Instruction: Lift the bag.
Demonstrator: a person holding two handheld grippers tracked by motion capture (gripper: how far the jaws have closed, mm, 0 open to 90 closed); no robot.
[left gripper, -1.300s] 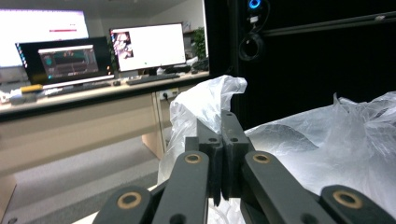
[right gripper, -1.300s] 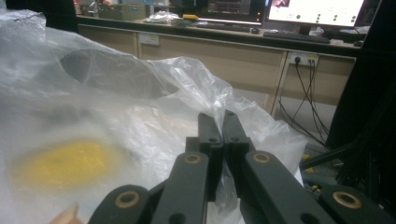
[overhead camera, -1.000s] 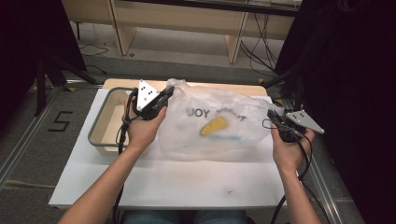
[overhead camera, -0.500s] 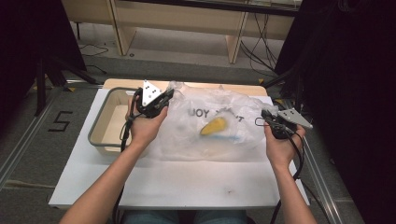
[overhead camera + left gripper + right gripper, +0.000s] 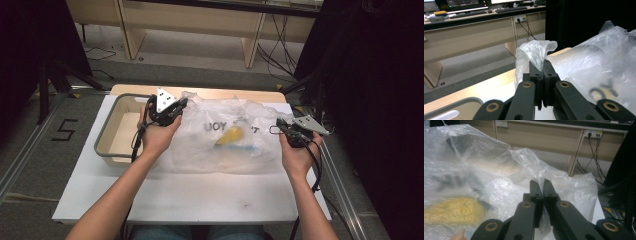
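a: we are holding the clear plastic bag (image 5: 225,135) at both ends. our left gripper (image 5: 176,109) is pinching a bunched corner of the film (image 5: 534,53), jaws closed tight on it, and our right gripper (image 5: 278,126) is clamping the opposite edge (image 5: 541,176) the same way.

b: where is the bag sitting for us?

a: it is lying at the middle of the white table (image 5: 200,195), with the grey bin (image 5: 112,127) at its 9 o'clock. a yellow object (image 5: 231,135) is resting inside, near the centre, beside something blue.

b: how are we doing this step well, then?

a: we are judging that both grips should stay shallow but firm, on doubled film rather than a single layer, since thin plastic is likely to slip or tear. we are keeping both hands level so the load is not sliding to one end.

b: and which way is the bag running?

a: its long axis is stretching from 9 o'clock to 3 o'clock between our grippers. the printed letters are reading mirrored in the high view. we cannot tell where its mouth is.
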